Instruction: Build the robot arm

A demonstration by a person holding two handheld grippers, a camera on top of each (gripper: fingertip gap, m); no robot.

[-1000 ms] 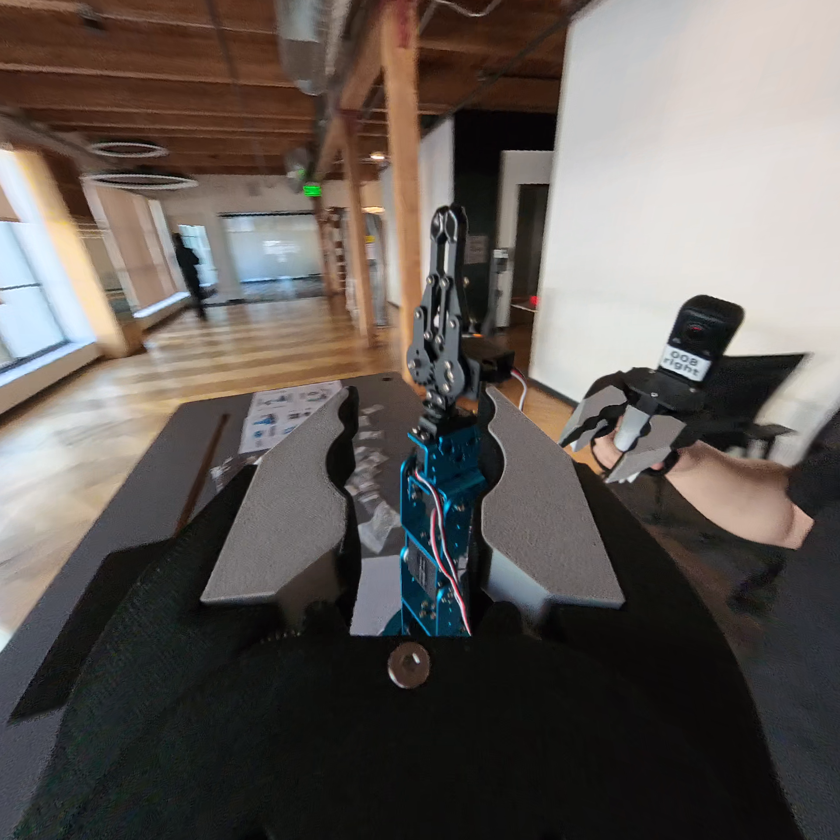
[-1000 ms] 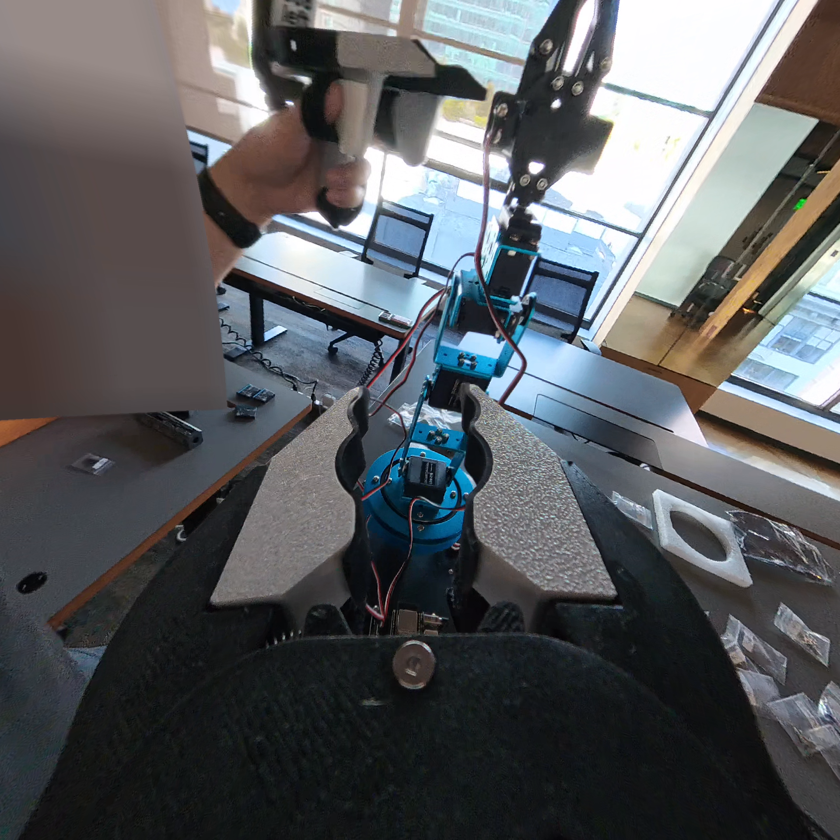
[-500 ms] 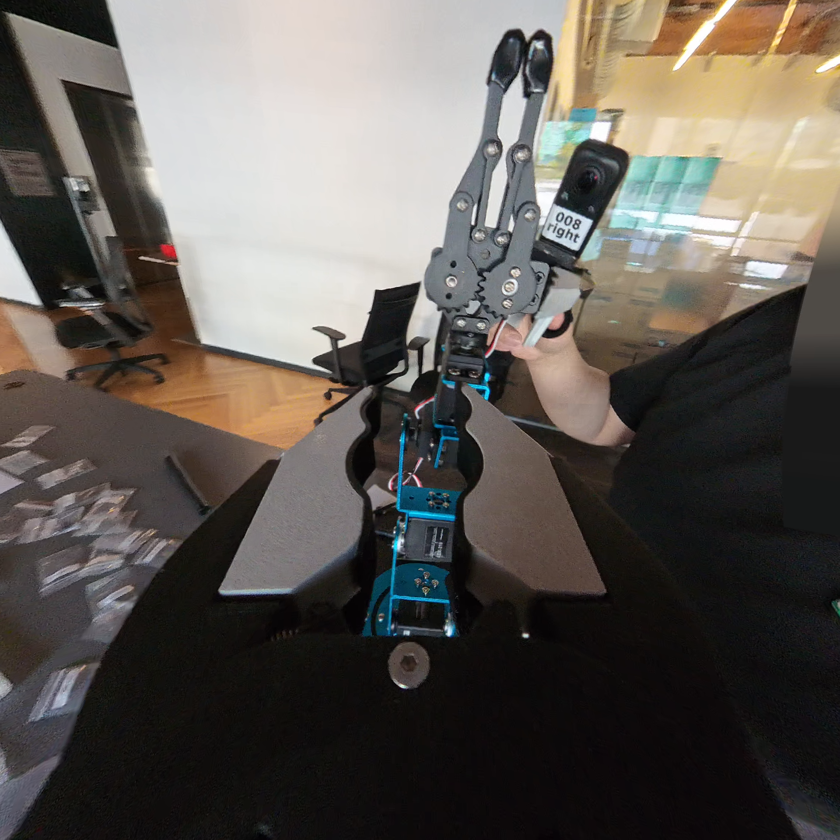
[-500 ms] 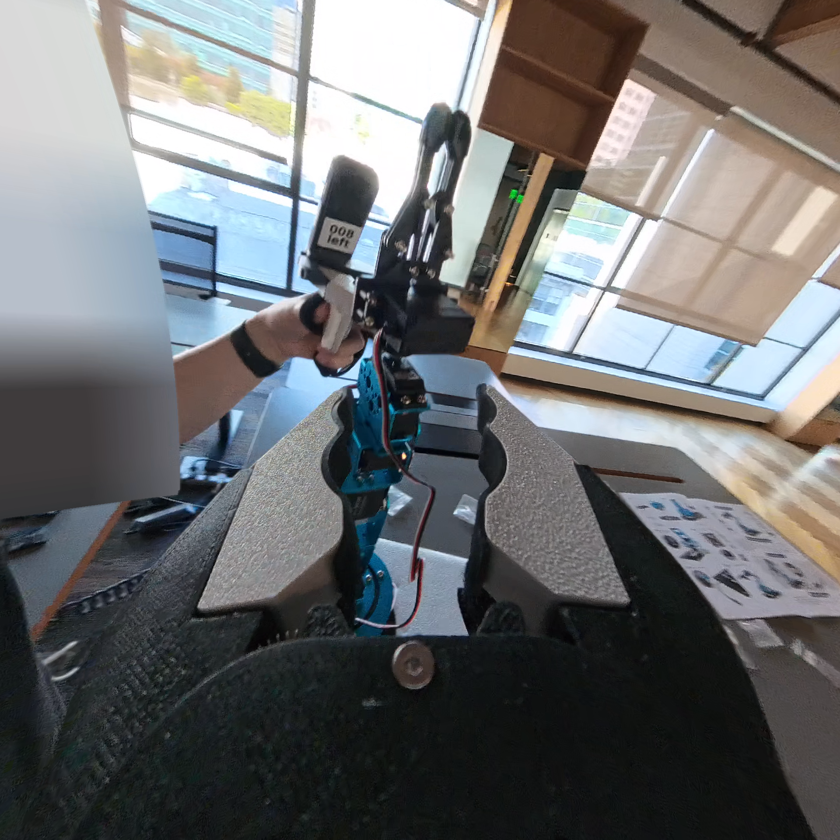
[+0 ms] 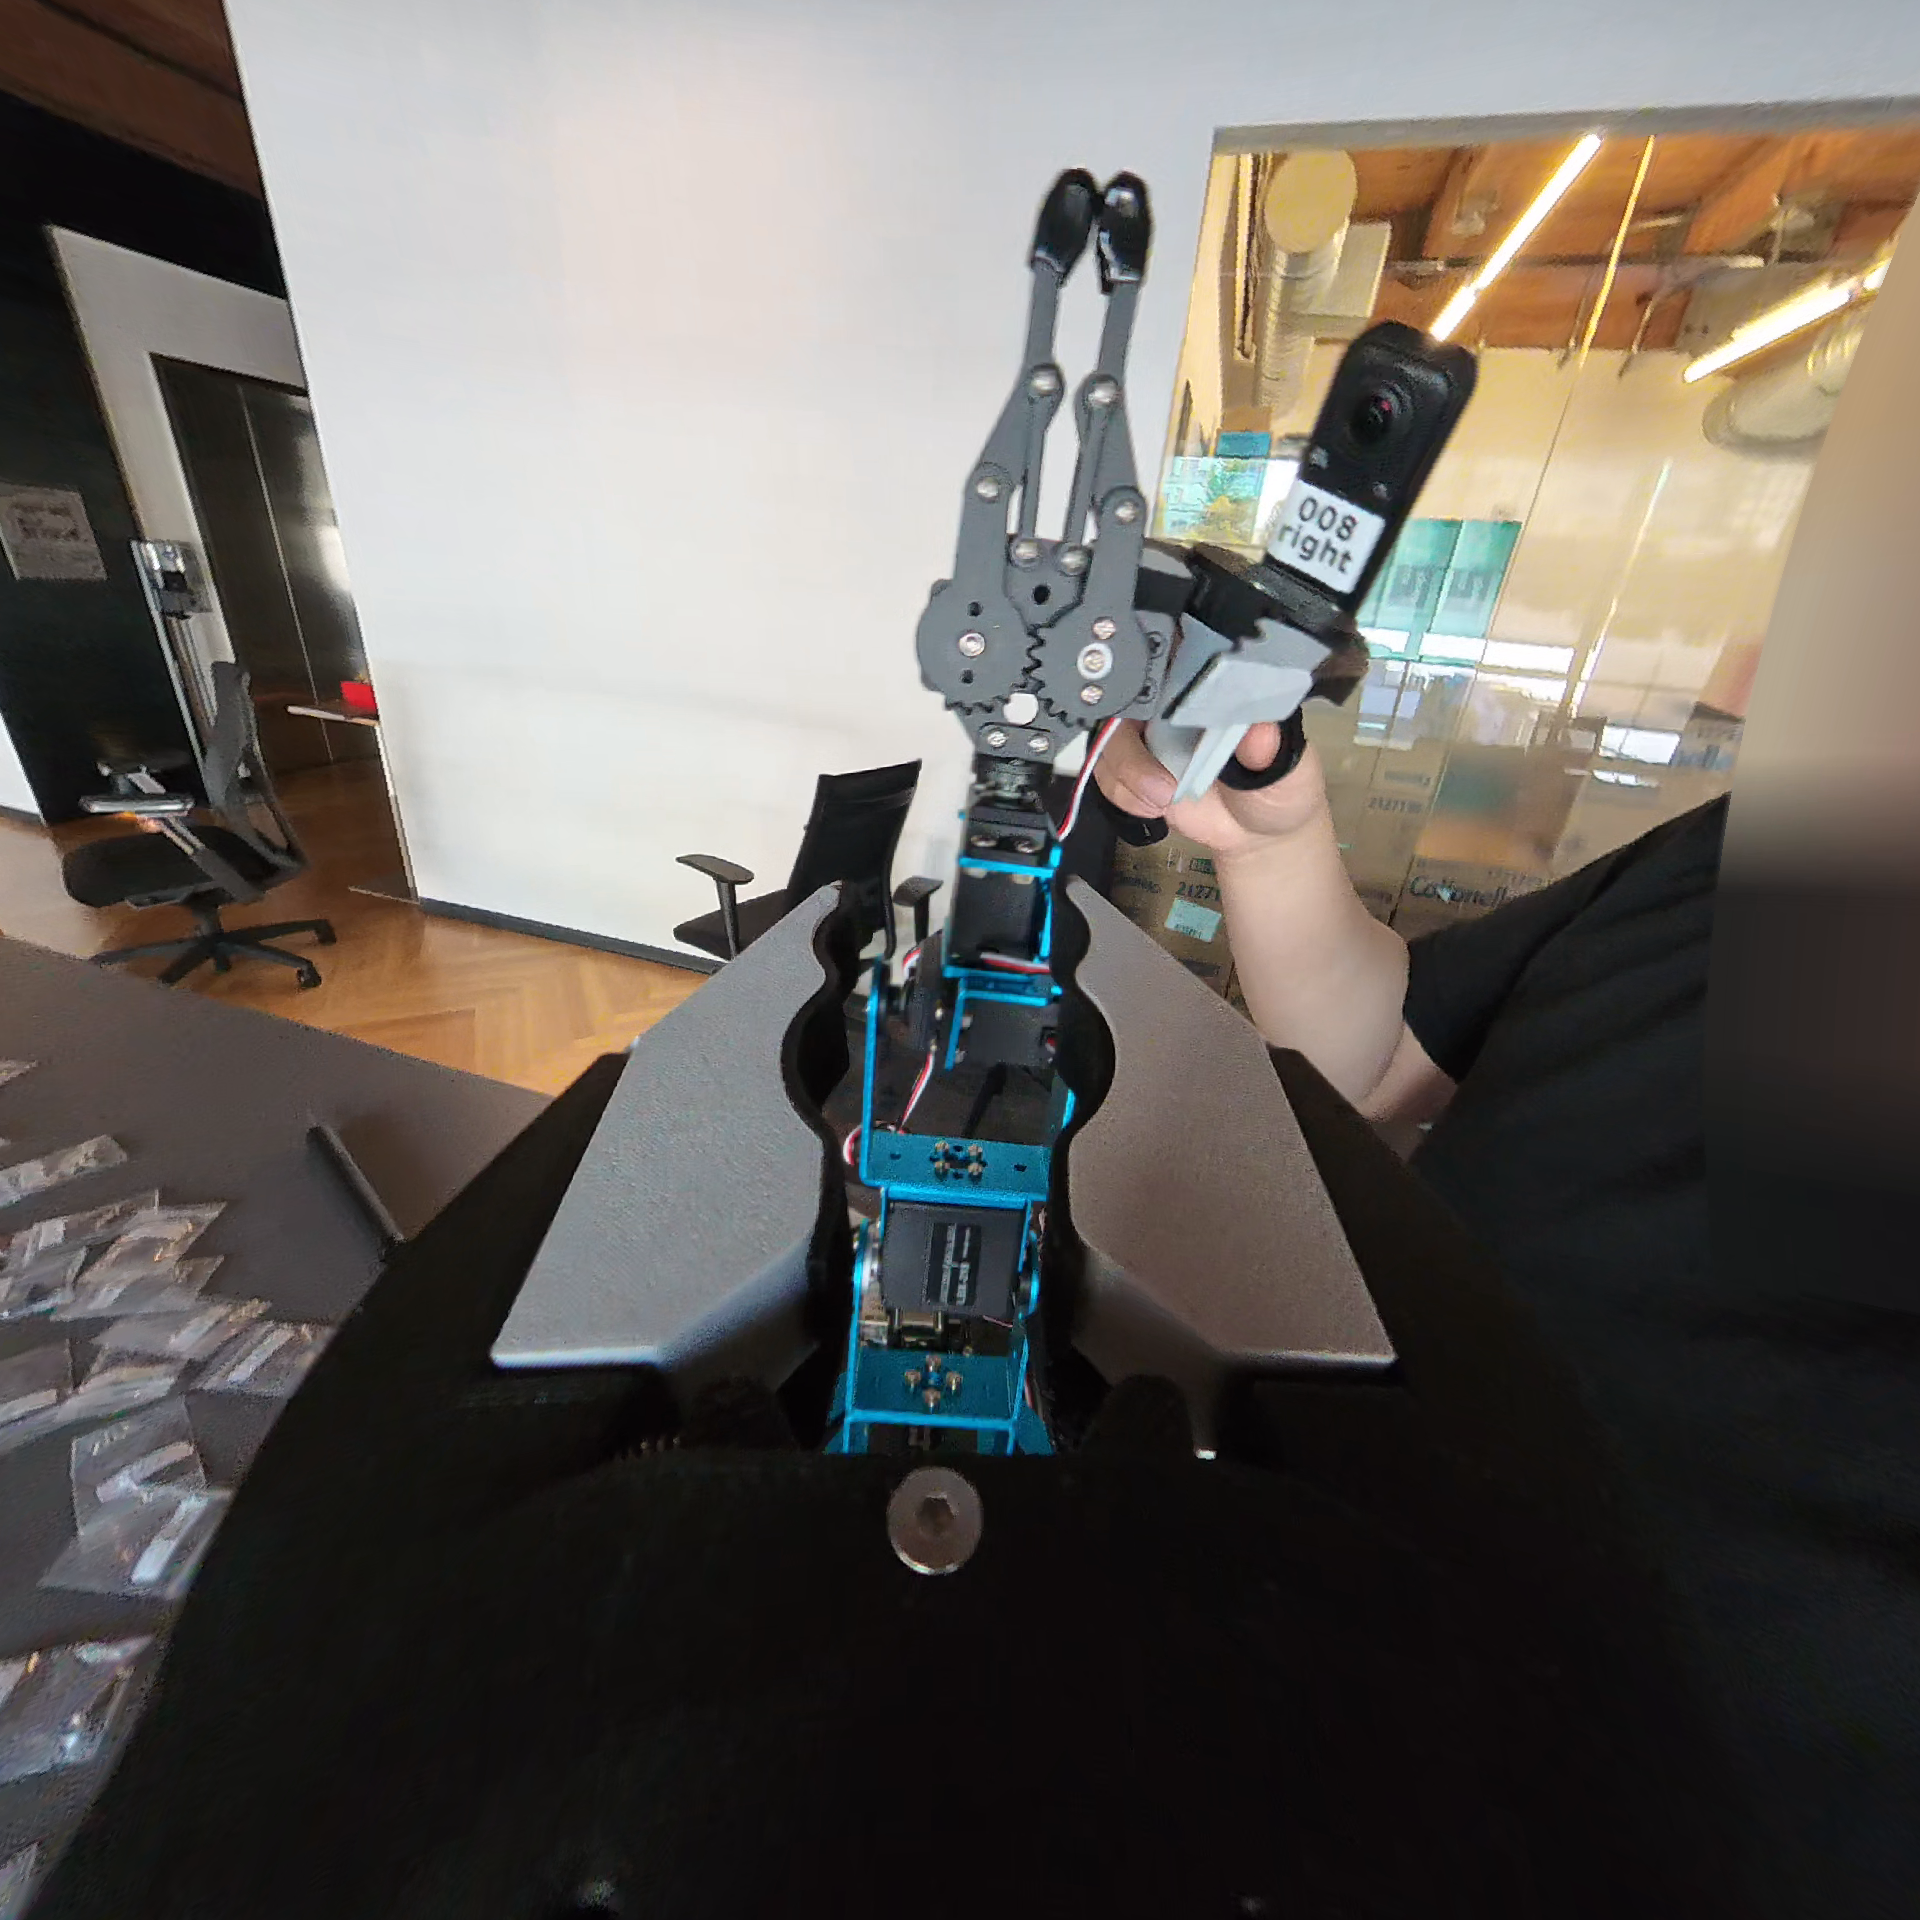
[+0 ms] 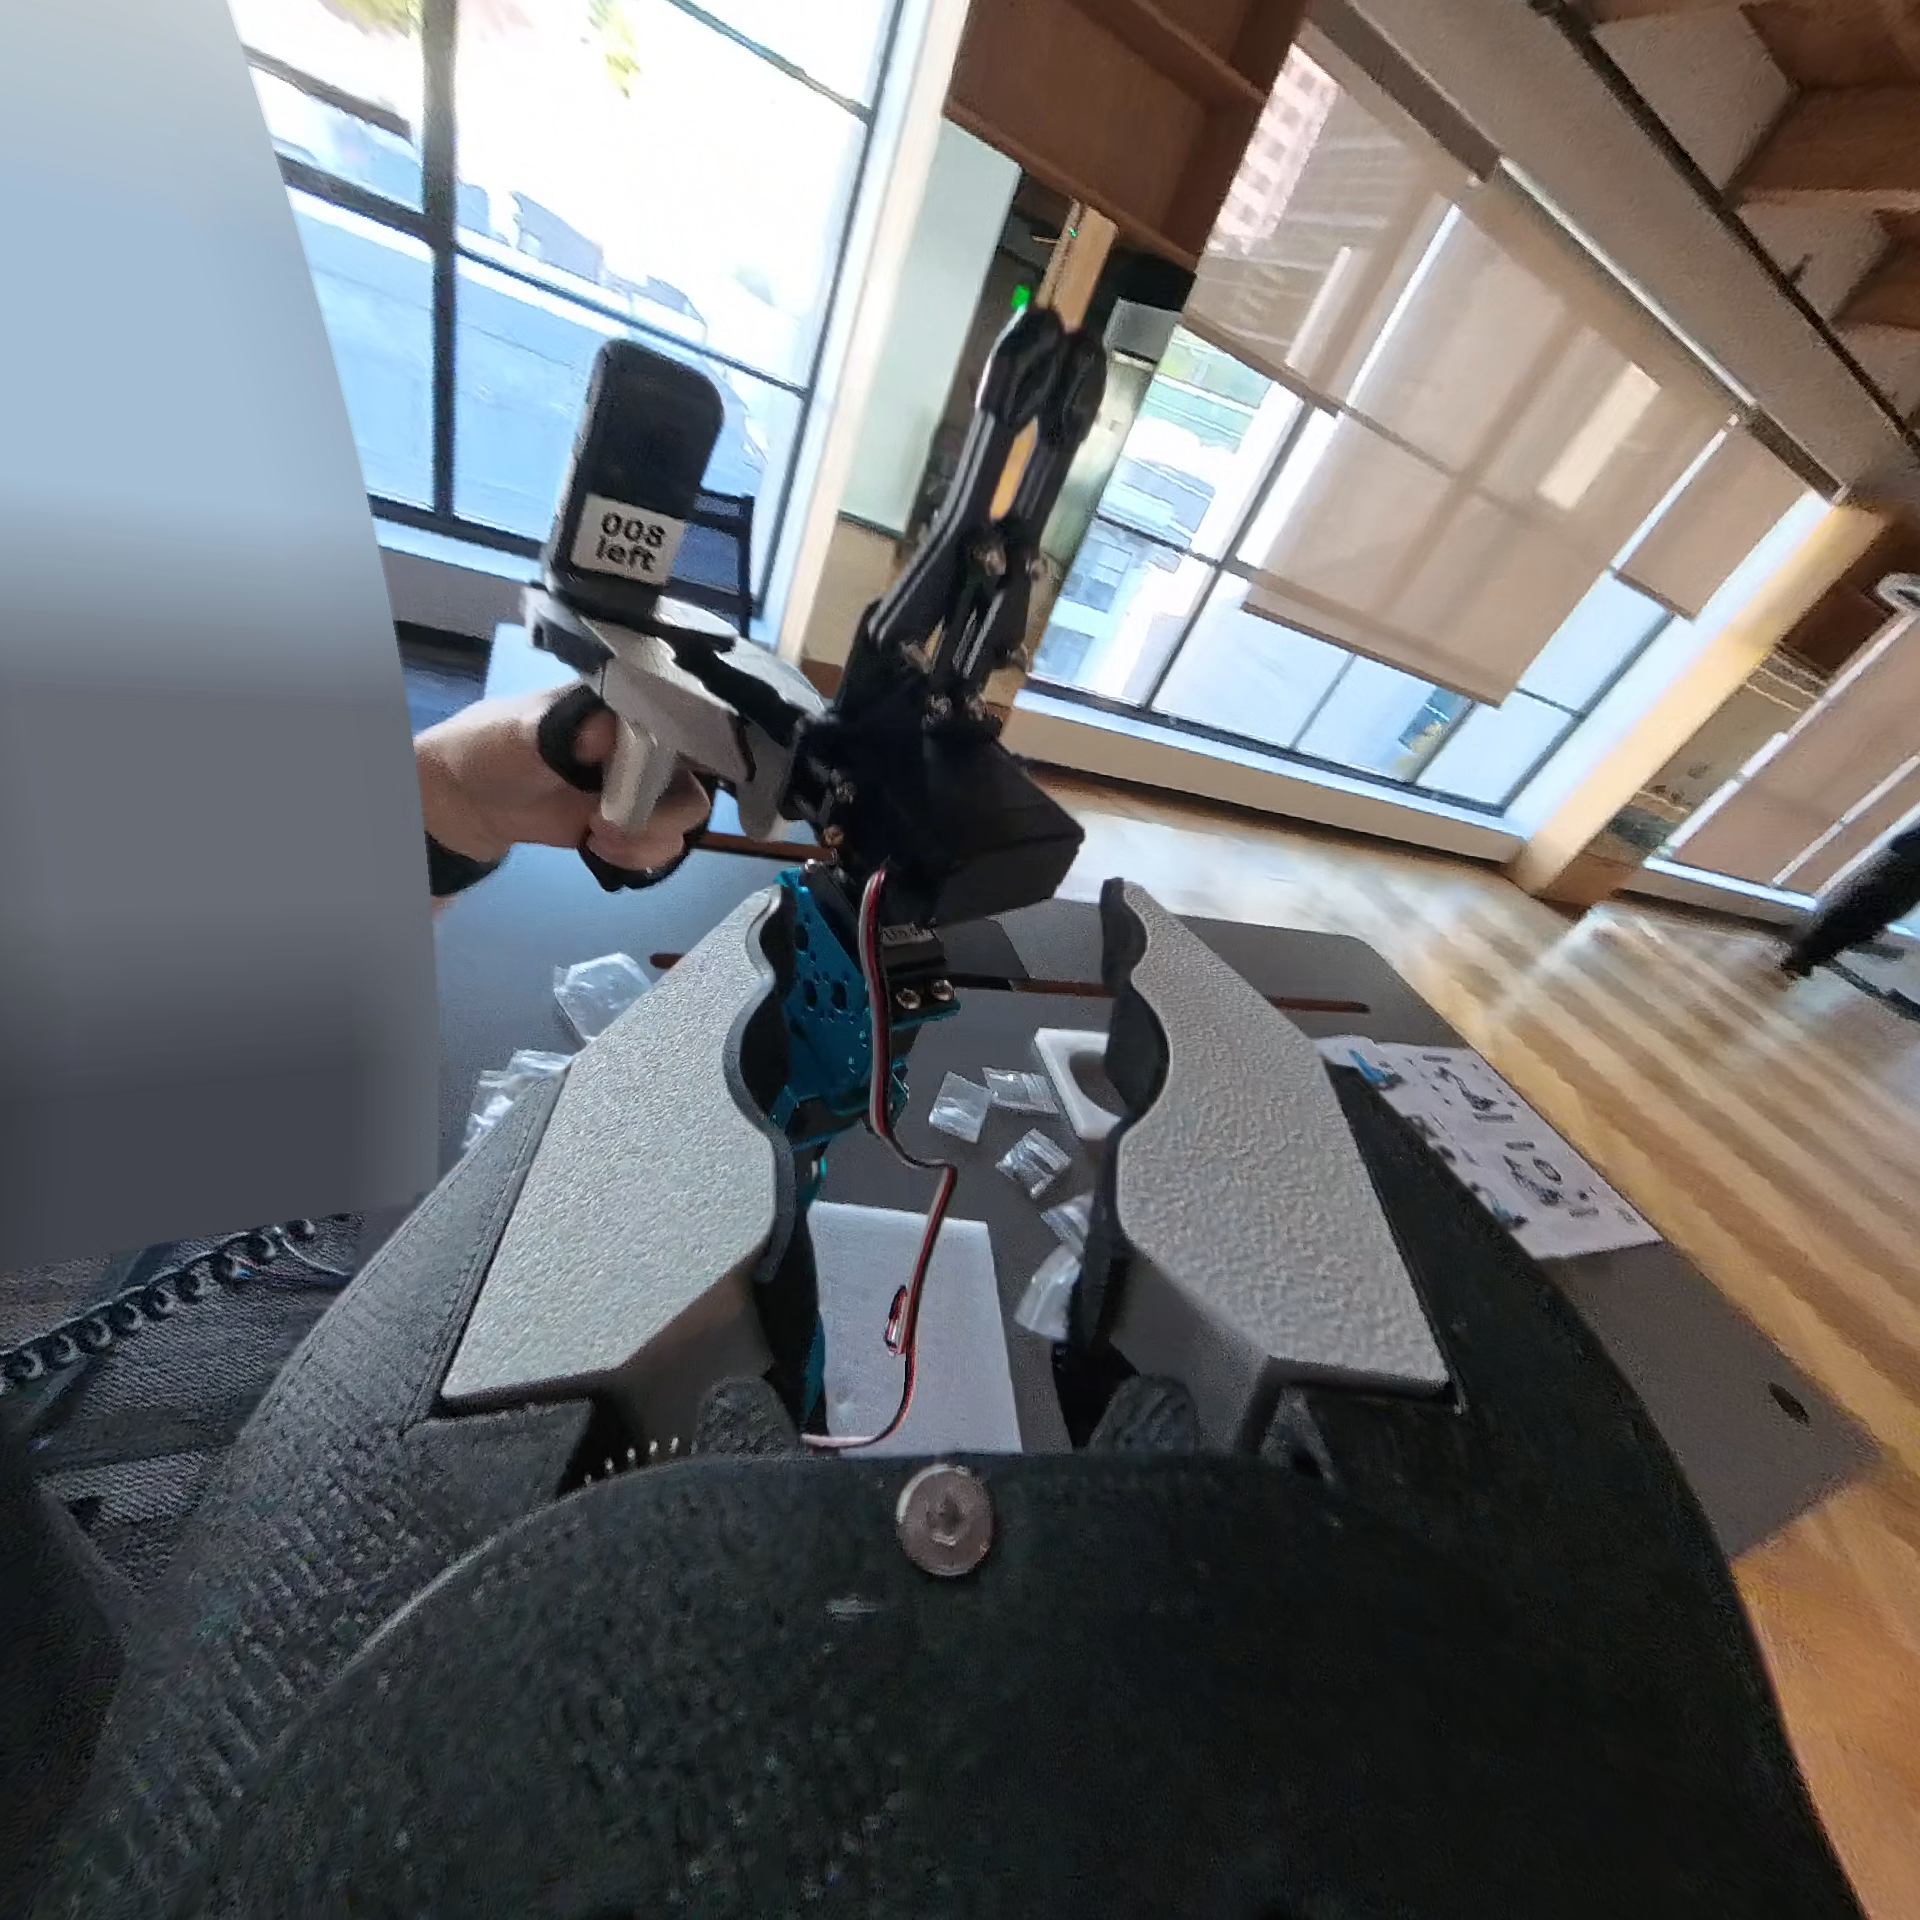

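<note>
A small blue metal robot arm (image 5: 951, 1174) with black servos and a dark grey claw (image 5: 1039, 582) stands upright. My left gripper (image 5: 951, 914) has its grey fingers close on both sides of the arm's blue frame, shut on it. My right gripper (image 6: 940, 914) is open: the blue arm (image 6: 831, 1029) lies against its left finger, with a wide gap to the right finger. A red-white-black wire (image 6: 925, 1226) hangs between the fingers. Each gripper shows in the other's view, hand-held beside the claw's base: the right one (image 5: 1236, 665) and the left one (image 6: 686, 707).
A dark table (image 5: 208, 1060) carries several small clear plastic bags (image 5: 114, 1278). In the right wrist view a white foam block (image 6: 904, 1320), a white foam frame (image 6: 1070, 1060), more bags (image 6: 1023, 1153) and a printed sheet (image 6: 1496, 1153) lie on it. Office chairs (image 5: 208, 831) stand behind. Left tips to right tips: about 11 cm.
Both grippers have swung round the upright arm, so the backgrounds changed. The left fingers have closed in on the blue frame. The right fingers have spread wider and sit higher, off the round base.
</note>
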